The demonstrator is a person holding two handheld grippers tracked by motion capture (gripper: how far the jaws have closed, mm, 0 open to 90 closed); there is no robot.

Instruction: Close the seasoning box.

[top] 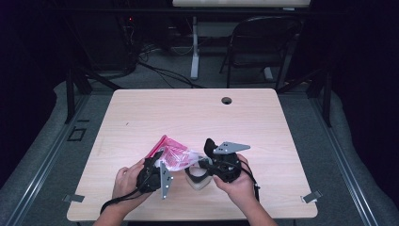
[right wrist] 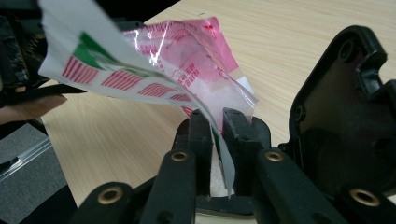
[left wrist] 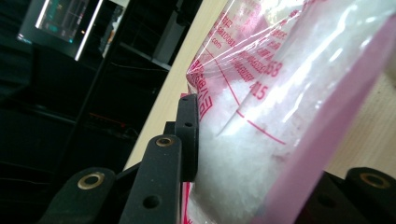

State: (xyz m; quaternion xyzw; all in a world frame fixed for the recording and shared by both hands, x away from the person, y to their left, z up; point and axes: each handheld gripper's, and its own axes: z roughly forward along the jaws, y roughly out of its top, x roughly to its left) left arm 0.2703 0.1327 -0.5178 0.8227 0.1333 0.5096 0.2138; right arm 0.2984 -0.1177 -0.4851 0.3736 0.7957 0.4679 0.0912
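Both grippers, left gripper (top: 157, 162) and right gripper (top: 200, 165), nearly closed, clamp the pink bag (top: 173, 154); bare table (top: 197, 117) toward 12 o'clock.

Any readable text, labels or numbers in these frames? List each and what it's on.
"com": end of a red line on the clear bag, left gripper view.
"415": red digits on the same bag.
"58" or "68": red digits above those, first figure unsure.
Other red lines on the bag: too blurred to read.
Paper slip with red and green stripes, right gripper view: no legible words.
High view: nothing readable.
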